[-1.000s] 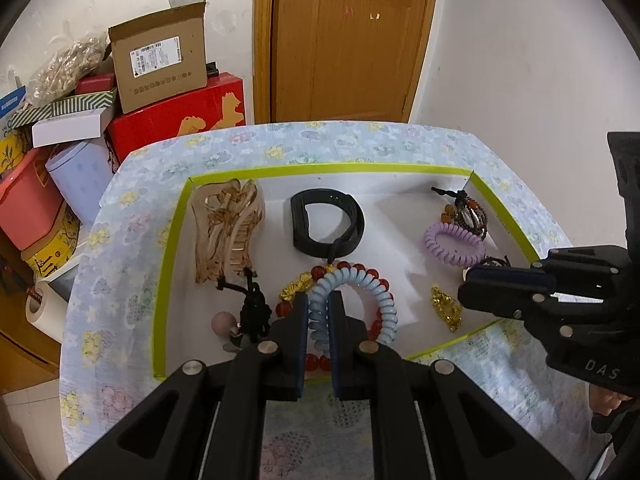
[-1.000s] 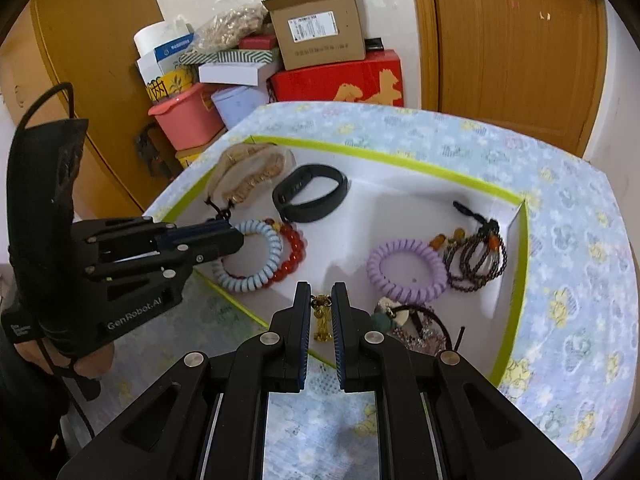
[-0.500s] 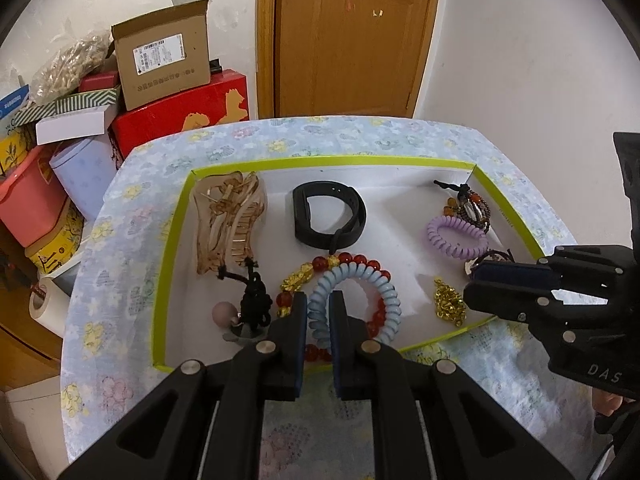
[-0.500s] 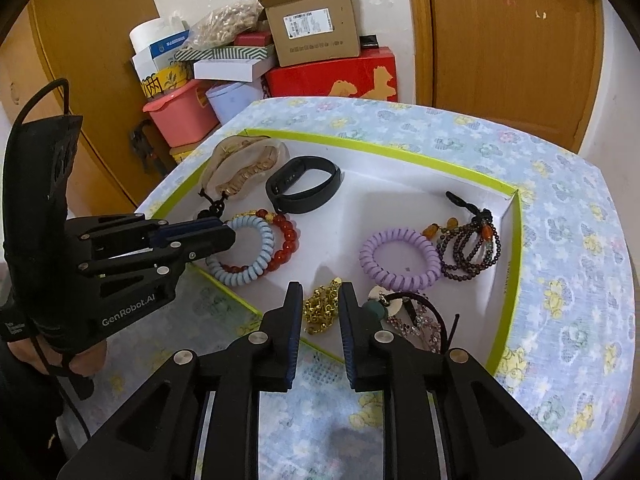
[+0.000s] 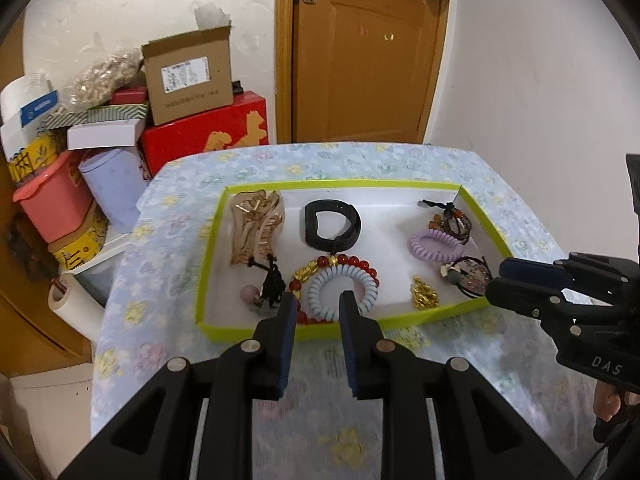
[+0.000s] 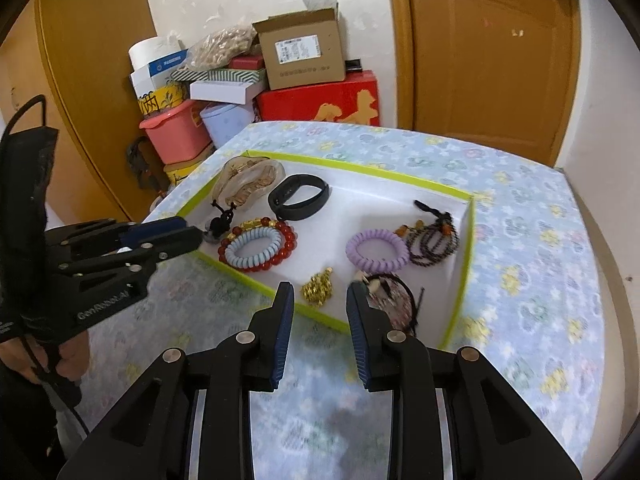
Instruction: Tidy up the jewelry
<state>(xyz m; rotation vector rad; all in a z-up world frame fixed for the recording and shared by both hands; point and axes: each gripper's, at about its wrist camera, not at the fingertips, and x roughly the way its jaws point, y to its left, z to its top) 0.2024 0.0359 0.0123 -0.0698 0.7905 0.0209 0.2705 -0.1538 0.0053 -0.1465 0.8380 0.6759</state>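
Blue-padded left claw (image 5: 316, 307) now spread, pulled back from pale-blue coiled hair tie (image 5: 343, 288) left lying over red bead bracelet (image 5: 352, 265) inside lime-rimmed white tray (image 5: 208, 256). Right claw (image 6: 319, 298) likewise parted, gold chain charm (image 6: 318, 287) dropped on tray floor; both placements apparently finished.

right claw (image 5: 494, 280): white letters "DAS" on its black body
left claw (image 6: 196, 236): white letters "GenRobot.AI" on its black side
cardboard box (image 6: 302, 50): a white sticker with print too small to read
red box (image 6: 320, 106): gold animal shapes, no words to read
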